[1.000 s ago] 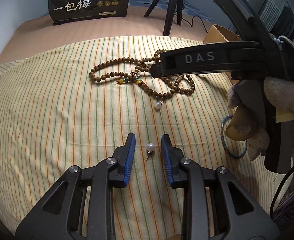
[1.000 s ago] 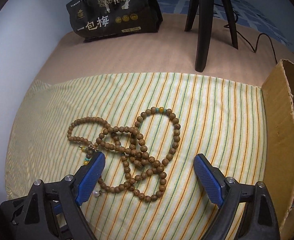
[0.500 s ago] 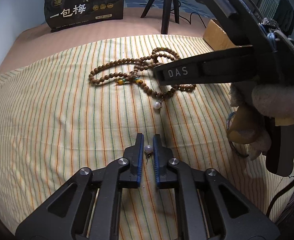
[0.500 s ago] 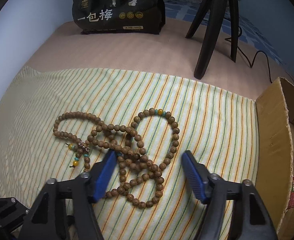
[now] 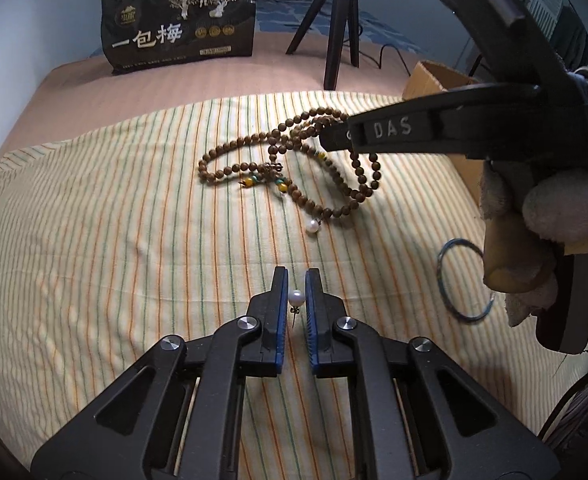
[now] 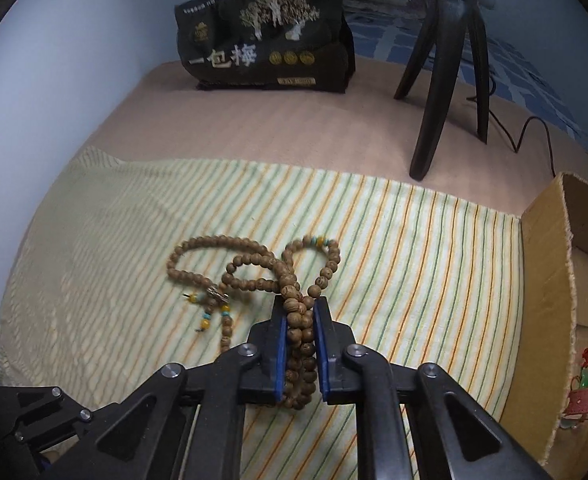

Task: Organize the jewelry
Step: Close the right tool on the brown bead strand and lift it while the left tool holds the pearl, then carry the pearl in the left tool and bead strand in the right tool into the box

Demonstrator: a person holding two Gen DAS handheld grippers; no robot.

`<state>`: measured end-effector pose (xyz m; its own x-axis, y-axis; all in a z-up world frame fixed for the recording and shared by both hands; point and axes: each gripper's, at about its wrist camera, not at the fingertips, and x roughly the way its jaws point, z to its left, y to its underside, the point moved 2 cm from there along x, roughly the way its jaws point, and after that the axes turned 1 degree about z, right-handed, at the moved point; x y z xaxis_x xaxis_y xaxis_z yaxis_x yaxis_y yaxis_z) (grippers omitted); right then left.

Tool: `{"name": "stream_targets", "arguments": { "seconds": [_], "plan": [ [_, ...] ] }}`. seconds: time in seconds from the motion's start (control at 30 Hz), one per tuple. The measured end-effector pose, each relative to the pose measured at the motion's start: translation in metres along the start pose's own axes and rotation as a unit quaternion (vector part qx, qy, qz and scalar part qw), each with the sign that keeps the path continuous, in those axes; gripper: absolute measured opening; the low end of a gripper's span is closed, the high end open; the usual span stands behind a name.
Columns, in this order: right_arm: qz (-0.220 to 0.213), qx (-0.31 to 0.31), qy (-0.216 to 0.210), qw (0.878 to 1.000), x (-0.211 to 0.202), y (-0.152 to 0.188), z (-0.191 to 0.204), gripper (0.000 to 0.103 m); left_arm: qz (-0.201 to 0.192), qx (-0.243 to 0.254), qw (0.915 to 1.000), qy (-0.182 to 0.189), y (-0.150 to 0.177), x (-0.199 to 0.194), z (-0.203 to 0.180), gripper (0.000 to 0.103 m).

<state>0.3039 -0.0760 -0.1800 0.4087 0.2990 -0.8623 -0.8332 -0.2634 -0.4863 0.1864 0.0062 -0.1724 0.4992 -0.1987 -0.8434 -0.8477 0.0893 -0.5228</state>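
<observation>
Wooden bead necklace (image 6: 253, 276) sprawls on the striped cloth (image 6: 414, 240), several strands bunched and clamped in the right tongs (image 6: 298, 320). The left tongs (image 5: 296, 294) pinch a pearl stud earring (image 5: 296, 297). Lift the necklace slowly so trailing loops don't snag, then carry toward the cardboard box (image 6: 550, 280).

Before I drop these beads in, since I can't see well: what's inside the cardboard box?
Inside the cardboard box, a red strap and green trinket show; its wall hides the rest.
</observation>
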Motion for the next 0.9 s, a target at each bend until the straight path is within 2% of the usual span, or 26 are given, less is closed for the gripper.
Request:
{"name": "stream_targets", "arguments": {
  "seconds": [0.37,0.9],
  "plan": [
    [-0.062,-0.001,-0.027,0.998,-0.059,-0.013,0.009,0.010,-0.044,-0.008,0.9989,0.016,-0.011,-0.040,0.000,0.007],
    [-0.158,0.030,-0.057,0.985,-0.166,-0.008,-0.020,0.010,-0.108,-0.004,0.9922,0.062,-0.038,-0.088,-0.033,0.007]
  ]
}}
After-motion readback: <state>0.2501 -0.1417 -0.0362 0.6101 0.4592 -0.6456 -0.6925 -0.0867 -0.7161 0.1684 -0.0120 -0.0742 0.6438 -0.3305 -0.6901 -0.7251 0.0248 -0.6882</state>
